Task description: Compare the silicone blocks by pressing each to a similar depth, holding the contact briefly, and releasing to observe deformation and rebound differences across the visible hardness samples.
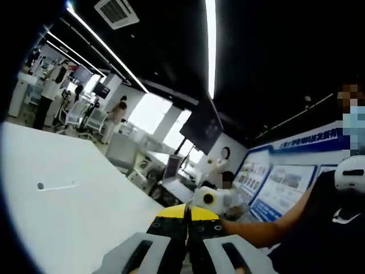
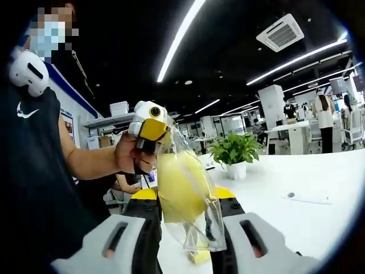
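We judge step: still preparation, no block pressed yet. Right gripper (image 2: 188,228) fingers clamped on clear bag (image 2: 197,220) holding yellow silicone block (image 2: 179,191), bag rising toward 12 o'clock in right gripper view. Left gripper (image 2: 149,130) at 11 o'clock there, in person's hand (image 2: 132,153), nips bag top. In left gripper view its fingers (image 1: 154,251) together. White tabletop (image 1: 74,217) at 9 o'clock. Next we'd say: free block from bag, set on tabletop, then press.

Worktop (image 2: 319,188) across the right of the right gripper view, potted plant (image 2: 235,153) on it at centre, bagged block (image 2: 185,197) at lower centre before the plant, person (image 2: 34,171) at left.
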